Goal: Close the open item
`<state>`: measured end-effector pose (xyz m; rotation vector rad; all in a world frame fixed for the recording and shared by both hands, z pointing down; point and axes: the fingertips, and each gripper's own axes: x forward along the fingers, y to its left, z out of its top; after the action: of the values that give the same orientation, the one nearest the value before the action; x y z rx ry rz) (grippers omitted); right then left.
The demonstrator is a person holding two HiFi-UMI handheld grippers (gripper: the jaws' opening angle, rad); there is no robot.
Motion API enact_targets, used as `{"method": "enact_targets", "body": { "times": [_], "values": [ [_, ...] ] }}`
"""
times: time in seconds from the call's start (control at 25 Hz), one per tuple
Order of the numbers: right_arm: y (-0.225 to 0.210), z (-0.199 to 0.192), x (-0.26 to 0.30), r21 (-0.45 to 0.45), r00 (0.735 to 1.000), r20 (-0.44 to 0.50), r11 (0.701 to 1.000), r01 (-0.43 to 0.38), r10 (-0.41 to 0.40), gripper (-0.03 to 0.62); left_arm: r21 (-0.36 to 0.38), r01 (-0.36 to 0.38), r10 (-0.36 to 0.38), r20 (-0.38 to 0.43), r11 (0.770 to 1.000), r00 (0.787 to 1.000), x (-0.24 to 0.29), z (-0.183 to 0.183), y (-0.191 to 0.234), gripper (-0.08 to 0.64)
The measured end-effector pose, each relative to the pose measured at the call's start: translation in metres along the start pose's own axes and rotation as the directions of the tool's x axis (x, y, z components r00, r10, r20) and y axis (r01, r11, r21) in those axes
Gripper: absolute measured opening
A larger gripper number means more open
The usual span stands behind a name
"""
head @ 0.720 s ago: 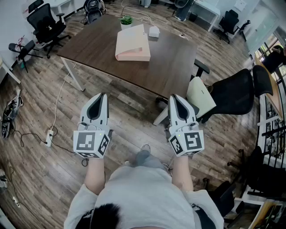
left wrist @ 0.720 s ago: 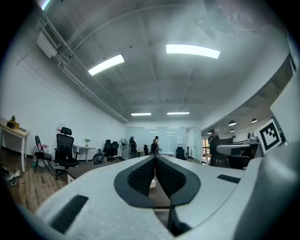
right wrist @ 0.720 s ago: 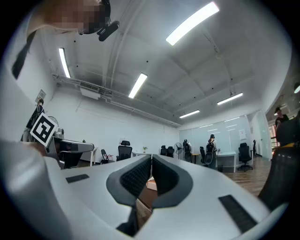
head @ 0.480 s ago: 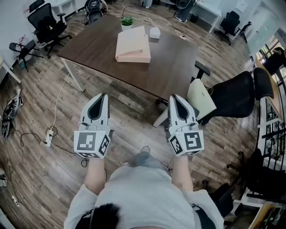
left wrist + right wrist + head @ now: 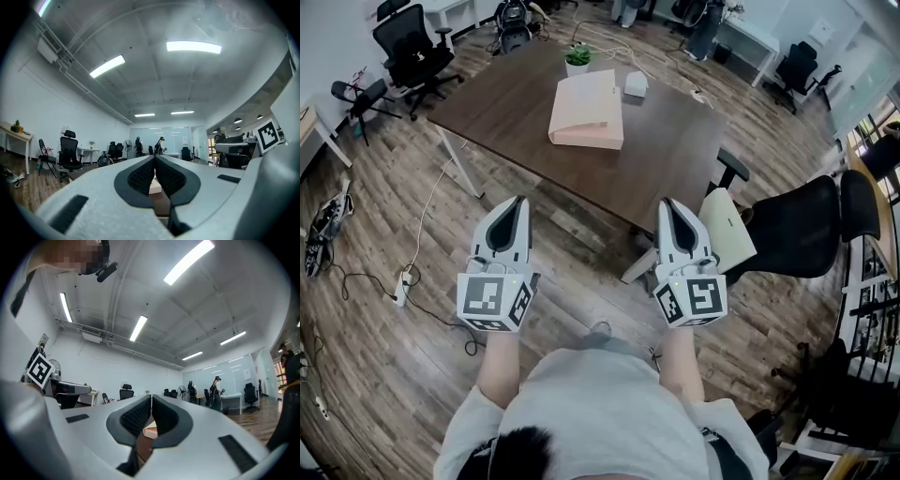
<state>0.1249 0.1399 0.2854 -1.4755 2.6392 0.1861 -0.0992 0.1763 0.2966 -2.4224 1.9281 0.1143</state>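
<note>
A pale pink box [image 5: 588, 114] with its lid raised lies on the dark wooden table [image 5: 516, 94] ahead of me. Between the jaws of each gripper view a sliver of the pink box [image 5: 155, 186] shows, and again as the box [image 5: 150, 431] on the right side. My left gripper [image 5: 520, 201] and right gripper [image 5: 665, 202] are held side by side over the floor, well short of the table. Both are shut with nothing between the pads.
A small potted plant [image 5: 577, 56] and a white box [image 5: 636, 83] stand behind the pink box. A black office chair [image 5: 797, 223] with a pale cushion [image 5: 724, 217] is at the table's right corner. Cables and a power strip [image 5: 405, 277] lie on the floor at the left.
The table and the pink box sit slightly lower and nearer in the head view. Both grippers keep the same place and stay shut.
</note>
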Motion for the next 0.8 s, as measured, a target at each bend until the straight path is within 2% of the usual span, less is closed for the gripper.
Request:
{"method": "enact_targets", "body": {
  "times": [0.36,0.72,0.8],
  "values": [
    [-0.036,-0.001,0.033,0.028,0.997,0.019,0.997,-0.07,0.07,0.014,0.013,-0.037,0.037,0.009,0.999,0.999,0.042,0.005,-0.013,0.009],
    [-0.072,-0.01,0.045,0.036,0.991,0.017,0.99,-0.133,0.132,0.014,0.052,-0.053,0.053,0.005,0.997,0.999,0.079,-0.001,-0.047,0.009],
    [-0.079,-0.012,0.048,0.045,0.99,0.019,0.99,-0.137,0.136,0.014,0.042,-0.044,0.044,0.001,0.998,0.999,0.085,-0.004,-0.054,0.009]
  ]
}}
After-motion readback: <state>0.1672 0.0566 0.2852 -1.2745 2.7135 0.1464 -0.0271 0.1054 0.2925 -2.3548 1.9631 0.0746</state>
